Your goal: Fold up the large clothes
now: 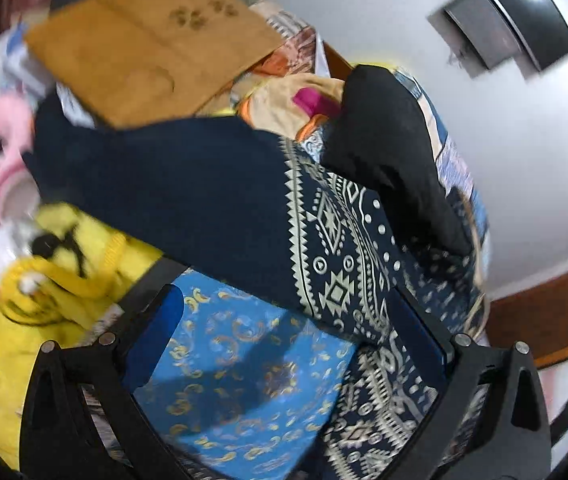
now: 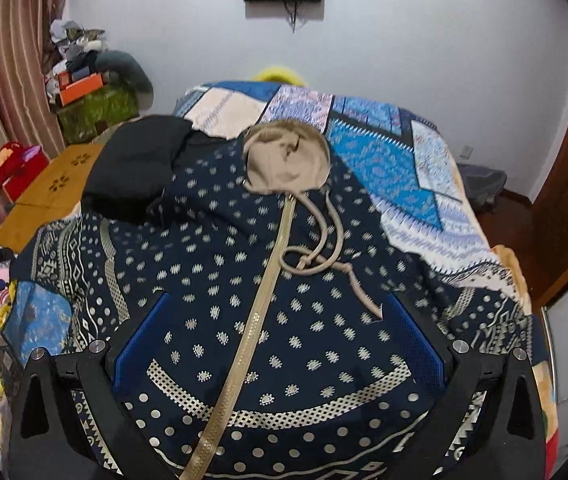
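Note:
A navy hooded jacket (image 2: 284, 280) with white patterns lies spread front-up on the bed. Its gold zip (image 2: 259, 308) is closed, and its beige hood (image 2: 284, 160) and knotted drawstring (image 2: 316, 256) lie toward the far wall. My right gripper (image 2: 275, 300) hovers open over the jacket's chest, a blue-padded finger on either side of the zip. In the left wrist view one patterned sleeve (image 1: 324, 240) stretches across in front of my left gripper (image 1: 284, 292). That gripper is open wide and the sleeve's cloth covers its right fingertip.
A black garment (image 2: 135, 172) lies on the jacket's far left shoulder. The patchwork blue bedspread (image 2: 384, 152) covers the bed. A brown board with paw prints (image 2: 55, 184) and yellow and pink plush toys (image 1: 63, 264) sit at the bed's left side.

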Available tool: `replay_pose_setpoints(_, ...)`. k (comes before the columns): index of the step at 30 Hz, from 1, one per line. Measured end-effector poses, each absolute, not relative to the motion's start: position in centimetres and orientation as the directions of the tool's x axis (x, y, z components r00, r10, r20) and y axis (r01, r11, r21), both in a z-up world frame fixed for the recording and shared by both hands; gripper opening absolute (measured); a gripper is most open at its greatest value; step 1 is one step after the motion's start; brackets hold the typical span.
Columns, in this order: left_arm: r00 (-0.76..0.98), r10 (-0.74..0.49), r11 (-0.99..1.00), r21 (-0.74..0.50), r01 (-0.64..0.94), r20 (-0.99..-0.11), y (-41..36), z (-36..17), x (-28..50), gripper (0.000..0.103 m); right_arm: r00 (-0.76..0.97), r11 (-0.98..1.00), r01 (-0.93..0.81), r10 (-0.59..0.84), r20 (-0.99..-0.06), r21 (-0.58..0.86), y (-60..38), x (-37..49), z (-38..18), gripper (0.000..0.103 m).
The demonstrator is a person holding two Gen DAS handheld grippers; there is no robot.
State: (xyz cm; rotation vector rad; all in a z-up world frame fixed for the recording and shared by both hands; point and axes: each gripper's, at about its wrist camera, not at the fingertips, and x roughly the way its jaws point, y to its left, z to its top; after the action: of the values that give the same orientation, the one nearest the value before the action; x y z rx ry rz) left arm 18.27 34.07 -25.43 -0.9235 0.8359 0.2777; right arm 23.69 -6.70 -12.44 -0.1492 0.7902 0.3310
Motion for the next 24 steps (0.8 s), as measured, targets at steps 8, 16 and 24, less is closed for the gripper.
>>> replay_pose_setpoints(8,0.648,-0.076,0.561,-0.570,-0.601,-0.758,36.4,-26.9,19.6,0.077,0.632,0.933,-0.361,0.236,-0.738,-0.010,-6.4,24.4,-13.3,0.103)
replay_pose_setpoints(16,0.542,0.244,0.701,-0.240,-0.672,-0.804,34.2,-24.1,21.4,0.022,0.624,0.938,-0.347,0.231,-0.746,0.000,-6.8,24.4,-13.3,0.103)
replay_pose_setpoints(24,0.629,0.444,0.809,-0.017,-0.588,-0.639,28.6,-15.8,23.3,0.009,0.641,0.938,-0.347,0.222,-0.734,-0.019,-7.6,24.0,-12.4,0.103)
